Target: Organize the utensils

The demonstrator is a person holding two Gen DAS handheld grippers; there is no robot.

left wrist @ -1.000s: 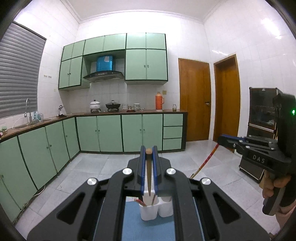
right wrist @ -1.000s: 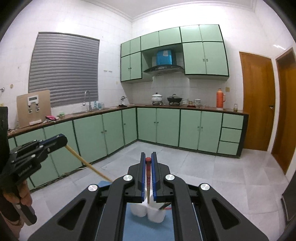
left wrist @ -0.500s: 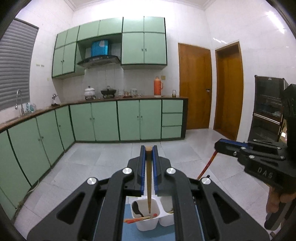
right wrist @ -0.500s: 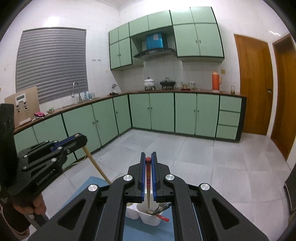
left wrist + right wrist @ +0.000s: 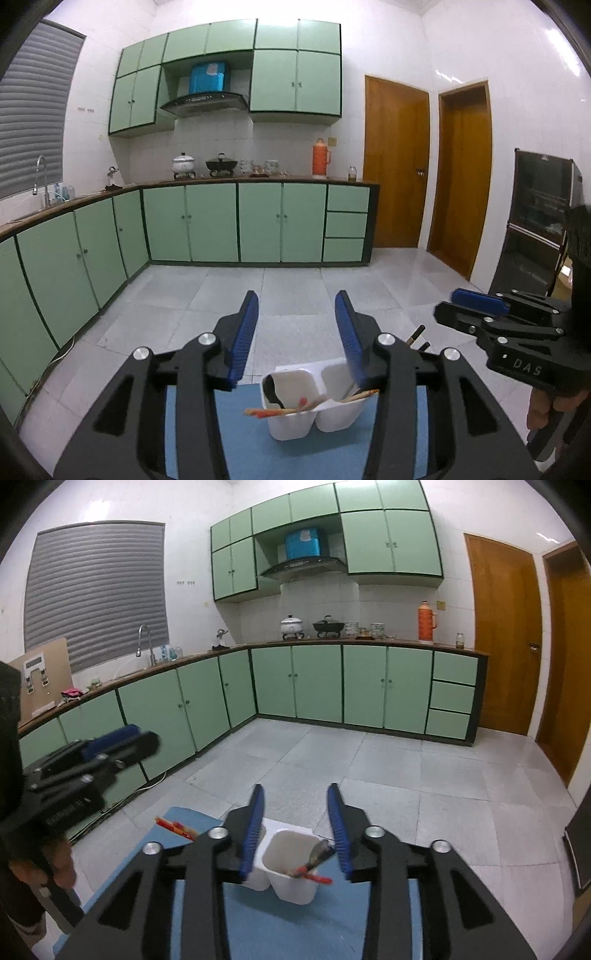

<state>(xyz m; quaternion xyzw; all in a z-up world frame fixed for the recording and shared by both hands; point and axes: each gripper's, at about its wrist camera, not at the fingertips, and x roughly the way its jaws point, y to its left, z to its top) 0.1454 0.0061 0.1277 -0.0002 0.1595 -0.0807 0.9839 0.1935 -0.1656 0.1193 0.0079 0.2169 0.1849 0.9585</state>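
A white two-compartment utensil holder (image 5: pixel 310 400) stands on a blue mat (image 5: pixel 255 443); it also shows in the right wrist view (image 5: pixel 291 871). Wooden and red-tipped chopsticks (image 5: pixel 288 406) lean across its compartments, with a dark spoon (image 5: pixel 271 389) in the left one. A red-handled utensil (image 5: pixel 314 864) leans in the right wrist view's near compartment. My left gripper (image 5: pixel 295 325) is open and empty above the holder. My right gripper (image 5: pixel 295 812) is open and empty above it too. Red chopsticks (image 5: pixel 175 827) lie on the mat at the left.
The mat sits on a surface above a grey tiled floor (image 5: pixel 295 291). Green cabinets (image 5: pixel 236 221) line the back and left walls. A dark appliance (image 5: pixel 539 221) stands at the right, wooden doors (image 5: pixel 395 166) behind.
Both grippers were shut on chopsticks and have opened. The chopsticks now rest in the holder. Both cameras tilted down toward the holder.
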